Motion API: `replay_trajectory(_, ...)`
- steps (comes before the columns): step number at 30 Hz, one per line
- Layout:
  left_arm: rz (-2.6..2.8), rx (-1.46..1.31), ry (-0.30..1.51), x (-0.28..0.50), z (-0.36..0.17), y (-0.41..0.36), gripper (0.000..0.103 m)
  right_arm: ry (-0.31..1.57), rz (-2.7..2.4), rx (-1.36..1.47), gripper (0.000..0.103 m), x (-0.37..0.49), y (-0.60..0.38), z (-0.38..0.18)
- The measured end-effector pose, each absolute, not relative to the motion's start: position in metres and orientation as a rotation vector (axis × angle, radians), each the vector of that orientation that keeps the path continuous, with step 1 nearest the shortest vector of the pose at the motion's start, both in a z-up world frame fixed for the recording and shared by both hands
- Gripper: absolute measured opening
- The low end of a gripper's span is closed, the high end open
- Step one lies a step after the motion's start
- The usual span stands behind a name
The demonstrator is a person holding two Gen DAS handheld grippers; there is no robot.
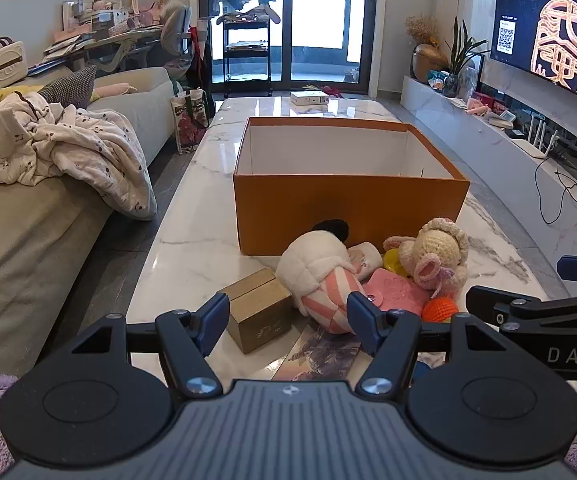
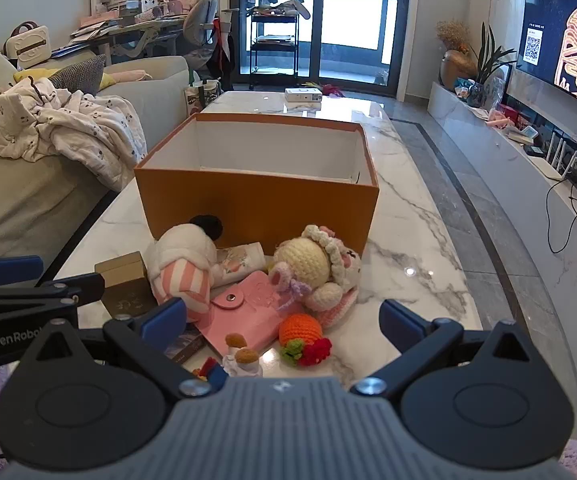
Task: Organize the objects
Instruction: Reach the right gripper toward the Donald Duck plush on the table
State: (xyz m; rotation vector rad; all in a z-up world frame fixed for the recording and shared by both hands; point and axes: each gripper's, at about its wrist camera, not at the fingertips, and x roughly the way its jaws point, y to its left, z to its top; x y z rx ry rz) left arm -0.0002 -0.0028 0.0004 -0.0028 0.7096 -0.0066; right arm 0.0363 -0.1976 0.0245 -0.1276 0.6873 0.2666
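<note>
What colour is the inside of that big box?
White inside, orange outside: the box shows it best in the right wrist view.

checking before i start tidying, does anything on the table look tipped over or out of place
Yes. The plush slipper lies on its side in a loose heap with the crochet doll, which is toppled partly onto the pink wallet. All sit outside the orange box, which looks empty. Nothing looks spilled or damaged.

Open orange box [image 2: 256, 204] is seen upright on marble table [image 2: 408, 240], plush toys [image 2: 312, 268], pink wallet [image 2: 244, 316], small brown box [image 2: 124, 284] piled touching its near wall.
</note>
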Motion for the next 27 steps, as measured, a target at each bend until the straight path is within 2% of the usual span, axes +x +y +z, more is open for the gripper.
replay_trajectory(27, -0.011, -0.003, 0.708, -0.0007, 0.0017, -0.0046, 0.076, 0.704, 0.286, -0.119, 0.102, 0.0374, -0.1972, 0.0218)
